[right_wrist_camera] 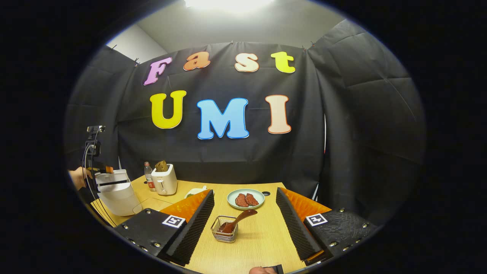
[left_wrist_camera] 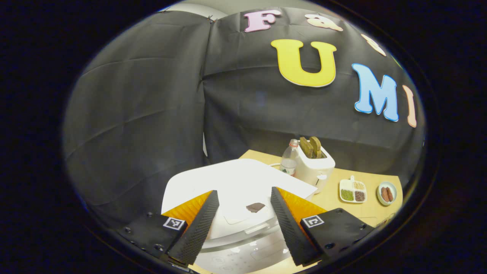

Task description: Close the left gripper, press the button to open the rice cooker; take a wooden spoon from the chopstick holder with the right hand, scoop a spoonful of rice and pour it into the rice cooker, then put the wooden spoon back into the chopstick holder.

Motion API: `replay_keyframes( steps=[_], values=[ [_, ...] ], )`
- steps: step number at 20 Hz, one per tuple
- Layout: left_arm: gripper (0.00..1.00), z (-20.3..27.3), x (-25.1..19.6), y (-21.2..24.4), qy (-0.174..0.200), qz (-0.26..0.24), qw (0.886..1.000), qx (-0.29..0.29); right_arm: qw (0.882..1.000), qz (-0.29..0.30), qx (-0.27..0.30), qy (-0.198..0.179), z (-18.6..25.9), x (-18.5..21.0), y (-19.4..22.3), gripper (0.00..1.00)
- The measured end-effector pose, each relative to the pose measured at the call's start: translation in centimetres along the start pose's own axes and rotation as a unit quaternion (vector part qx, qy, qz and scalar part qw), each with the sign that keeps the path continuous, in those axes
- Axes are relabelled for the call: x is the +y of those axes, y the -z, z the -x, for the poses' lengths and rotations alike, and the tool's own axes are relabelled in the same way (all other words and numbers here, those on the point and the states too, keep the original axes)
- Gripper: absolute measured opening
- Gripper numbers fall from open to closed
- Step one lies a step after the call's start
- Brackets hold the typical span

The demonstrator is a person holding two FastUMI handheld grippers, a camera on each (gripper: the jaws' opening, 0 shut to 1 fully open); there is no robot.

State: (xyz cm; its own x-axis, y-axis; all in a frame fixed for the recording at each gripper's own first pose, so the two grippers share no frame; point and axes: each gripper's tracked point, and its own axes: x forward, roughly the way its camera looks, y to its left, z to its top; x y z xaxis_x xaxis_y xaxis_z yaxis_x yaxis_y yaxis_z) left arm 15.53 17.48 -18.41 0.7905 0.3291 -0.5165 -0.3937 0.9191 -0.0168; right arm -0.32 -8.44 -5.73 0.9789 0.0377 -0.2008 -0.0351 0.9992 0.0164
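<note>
The white rice cooker (left_wrist_camera: 239, 182) lies right under my left gripper (left_wrist_camera: 244, 191), its lid down. That gripper stands open, one finger over each side of the lid, with nothing between them. A dark mark (left_wrist_camera: 255, 207) sits on the lid just above the front latch strip (left_wrist_camera: 257, 228). In the right gripper view the cooker (right_wrist_camera: 116, 194) is at the far left, with a hand (right_wrist_camera: 76, 177) holding the left gripper (right_wrist_camera: 99, 167) over it. My right gripper (right_wrist_camera: 244, 191) is open above the table. Between its fingers stands a wire holder (right_wrist_camera: 224, 234) with the wooden spoon (right_wrist_camera: 239, 220) leaning in it.
A white toaster (left_wrist_camera: 314, 167) with bread and a plastic bottle (left_wrist_camera: 290, 158) stand behind the cooker. A divided dish of grains (left_wrist_camera: 353, 190) and a small plate (left_wrist_camera: 387, 193) lie to the right. Beyond the holder is a plate of red slices (right_wrist_camera: 245, 198). Black cloth walls the wooden table (right_wrist_camera: 262, 236).
</note>
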Motion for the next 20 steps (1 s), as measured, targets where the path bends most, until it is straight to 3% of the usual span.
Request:
replay_keyframes(
  steps=[11,15,17,20],
  values=[
    [0.96,-0.8,-0.6,3.8,0.0,-0.028,0.999,0.033,1.0,0.011,0.005,-0.005,-0.6,0.6,0.4,0.99],
    [0.98,-0.7,-0.5,3.8,-0.001,-0.003,1.0,0.02,1.0,0.017,0.003,-0.013,-1.0,2.1,0.0,0.99],
    [0.98,-0.6,-0.7,3.4,0.012,-0.023,1.0,0.004,1.0,0.023,-0.001,-0.014,-1.4,2.9,-0.4,0.99],
    [0.99,1.2,-2.3,2.2,0.049,-0.012,0.999,-0.016,0.999,0.023,-0.01,-0.02,-2.0,4.3,-1.9,0.99]
  ],
)
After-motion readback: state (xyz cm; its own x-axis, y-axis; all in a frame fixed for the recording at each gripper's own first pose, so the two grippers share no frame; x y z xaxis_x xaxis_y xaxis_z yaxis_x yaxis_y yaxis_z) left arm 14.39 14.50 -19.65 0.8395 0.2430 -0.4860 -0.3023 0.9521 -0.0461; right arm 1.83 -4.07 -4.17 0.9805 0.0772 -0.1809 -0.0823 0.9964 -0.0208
